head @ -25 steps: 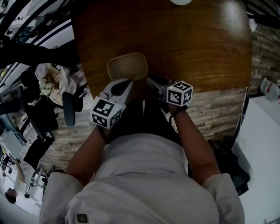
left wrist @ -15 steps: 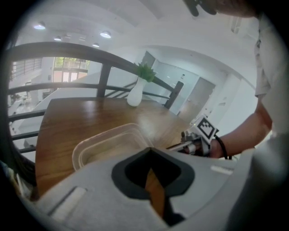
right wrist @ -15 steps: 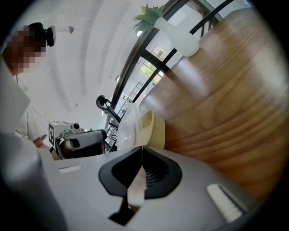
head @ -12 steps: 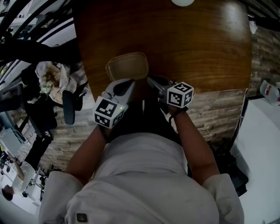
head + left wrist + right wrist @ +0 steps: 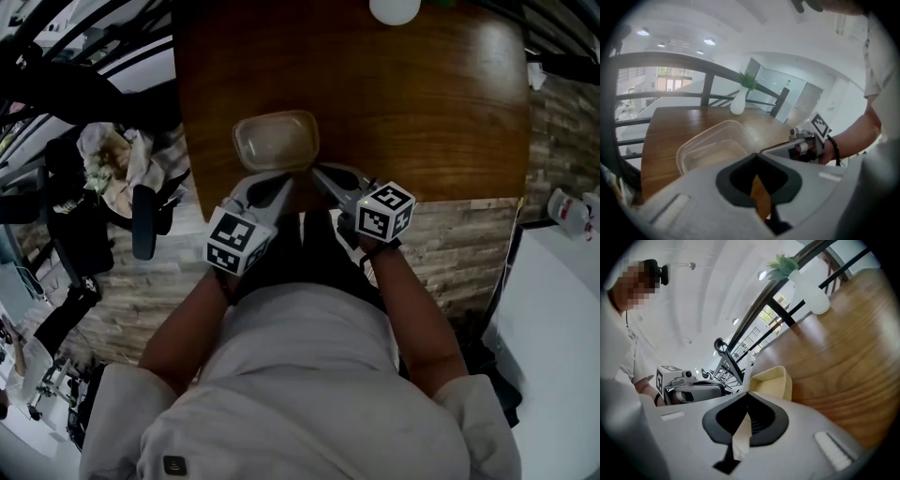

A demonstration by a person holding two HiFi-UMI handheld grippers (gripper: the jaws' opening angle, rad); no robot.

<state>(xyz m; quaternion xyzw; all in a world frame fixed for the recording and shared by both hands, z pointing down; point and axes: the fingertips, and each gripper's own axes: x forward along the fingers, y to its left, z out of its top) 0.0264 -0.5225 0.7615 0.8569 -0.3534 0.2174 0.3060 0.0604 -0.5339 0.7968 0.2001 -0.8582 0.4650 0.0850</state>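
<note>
Both empty: the left hand-held gripper (image 5: 757,157) has its jaws pressed together at the tips with nothing between them, and the right hand-held gripper (image 5: 747,393) is the same, closed on nothing. The container (image 5: 275,141) sits on the tabletop (image 5: 422,112) just ahead of both sets of tips, nearer the left one and close to the tabletop edge on the person's side; touching or not, can't tell. Risks, as a judgement: the container looks light and empty and the wood looks slick, so a nudge from closed tips could skate or spin it instead of holding it. Its thin wall could flex and slip out of a pinch. The two hand-held grippers sit near each other and could bump. The vase (image 5: 394,9) is well beyond both, at the far edge, low risk. Materials: container is clear, slightly cloudy plastic, a shallow rounded-corner rectangle with a raised rim, no lid seen. Tabletop is dark brown wood, glossy, grain visible. Vase is white, smooth, bulbous, with a green plant (image 5: 749,80) in it. Hand-held gripper shells are grey matte plastic with black jaw pads.
</note>
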